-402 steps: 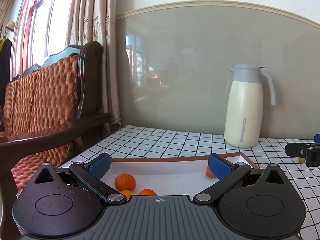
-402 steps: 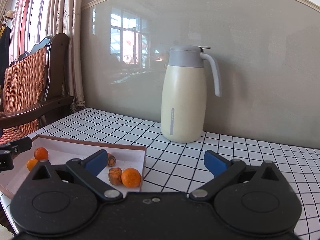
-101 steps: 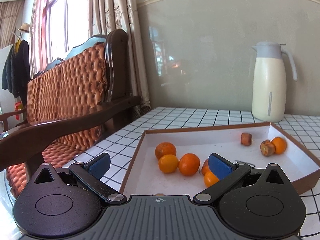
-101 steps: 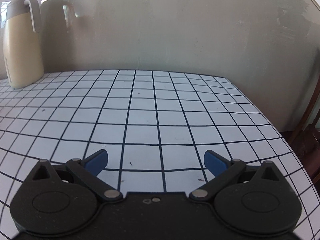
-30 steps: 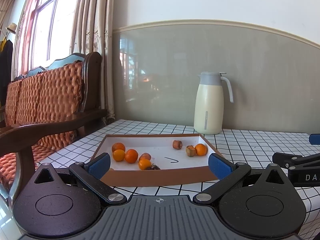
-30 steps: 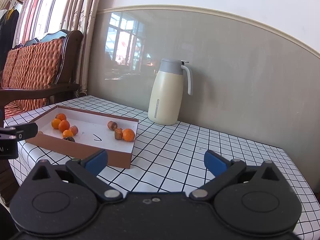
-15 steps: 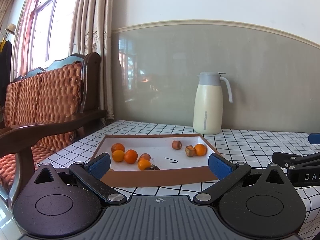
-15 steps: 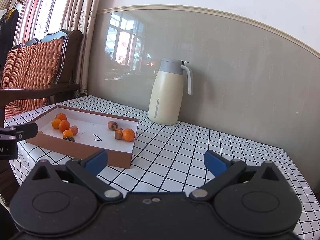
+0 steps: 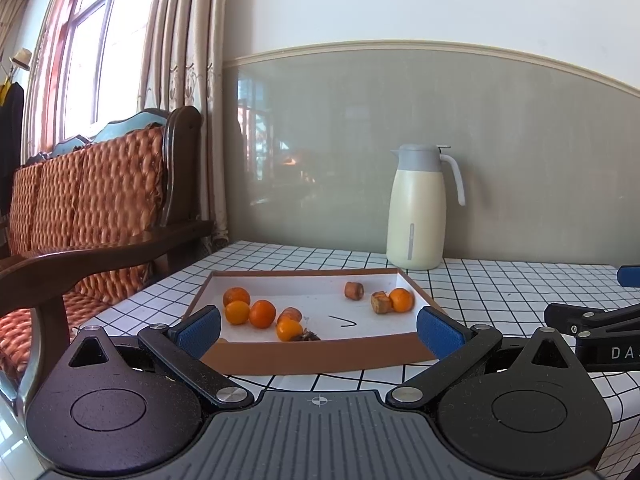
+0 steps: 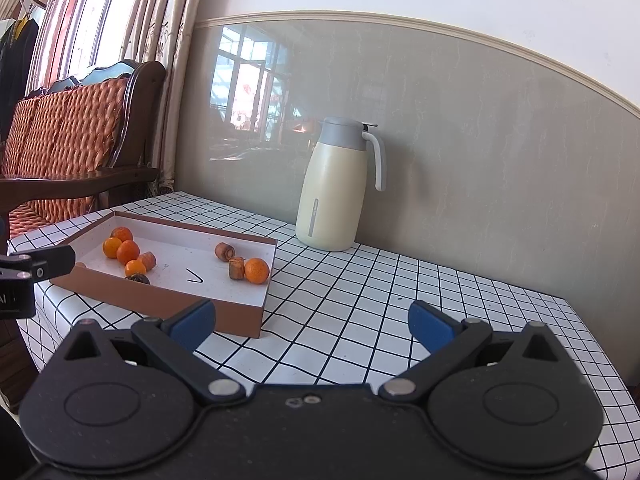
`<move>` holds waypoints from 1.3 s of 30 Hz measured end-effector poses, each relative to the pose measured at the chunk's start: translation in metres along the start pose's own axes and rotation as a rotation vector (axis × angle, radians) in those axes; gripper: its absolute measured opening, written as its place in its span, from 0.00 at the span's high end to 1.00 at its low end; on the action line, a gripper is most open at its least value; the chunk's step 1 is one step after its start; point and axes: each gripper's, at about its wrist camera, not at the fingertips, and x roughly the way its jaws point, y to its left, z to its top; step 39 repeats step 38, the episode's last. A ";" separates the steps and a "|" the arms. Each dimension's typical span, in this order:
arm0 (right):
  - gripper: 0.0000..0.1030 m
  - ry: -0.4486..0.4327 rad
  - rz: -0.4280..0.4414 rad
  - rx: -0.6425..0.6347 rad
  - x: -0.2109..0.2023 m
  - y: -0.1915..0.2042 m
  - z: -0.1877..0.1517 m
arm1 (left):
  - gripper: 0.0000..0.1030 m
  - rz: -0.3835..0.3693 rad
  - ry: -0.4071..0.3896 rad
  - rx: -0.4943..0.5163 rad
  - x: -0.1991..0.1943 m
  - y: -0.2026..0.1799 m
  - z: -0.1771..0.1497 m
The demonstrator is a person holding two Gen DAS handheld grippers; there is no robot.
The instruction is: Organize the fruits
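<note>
A shallow brown tray (image 9: pixel 320 354) (image 10: pixel 160 304) with a white floor sits on the checked tablecloth. Inside it, several small oranges (image 9: pixel 262 313) (image 10: pixel 128 252) cluster at the left with brownish fruit pieces and a dark one (image 10: pixel 137 279). One more orange (image 9: pixel 401 299) (image 10: pixel 256 270) lies at the right beside a brown chunk (image 9: pixel 380 303). My left gripper (image 9: pixel 319 326) is open, held back before the tray's near wall, nothing between its blue pads. My right gripper (image 10: pixel 312 326) is open too, over bare cloth right of the tray.
A cream thermos jug (image 9: pixel 418 208) (image 10: pixel 338 186) stands near the grey wall behind the tray. A wooden chair with an orange cushion (image 9: pixel 100 200) is at the left, by the curtains. The table (image 10: pixel 440 300) ends at the right.
Over the last second almost nothing has moved. Earlier, both grippers pulled back from close above the tray to this wider view, and the right one swung back from the table's far right.
</note>
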 end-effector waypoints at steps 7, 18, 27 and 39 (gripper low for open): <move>0.06 -0.001 0.000 0.001 0.000 0.000 0.000 | 0.00 0.001 -0.002 -0.001 0.000 0.001 0.000; 0.06 -0.001 0.000 -0.001 0.000 0.001 0.000 | 0.00 0.002 -0.004 -0.003 0.000 0.001 0.000; 0.06 -0.003 0.000 -0.001 0.000 0.001 0.000 | 0.00 0.008 -0.011 -0.010 0.000 0.002 0.000; 0.06 -0.004 0.000 -0.004 0.000 0.001 -0.001 | 0.00 0.006 -0.052 -0.017 -0.005 0.003 -0.002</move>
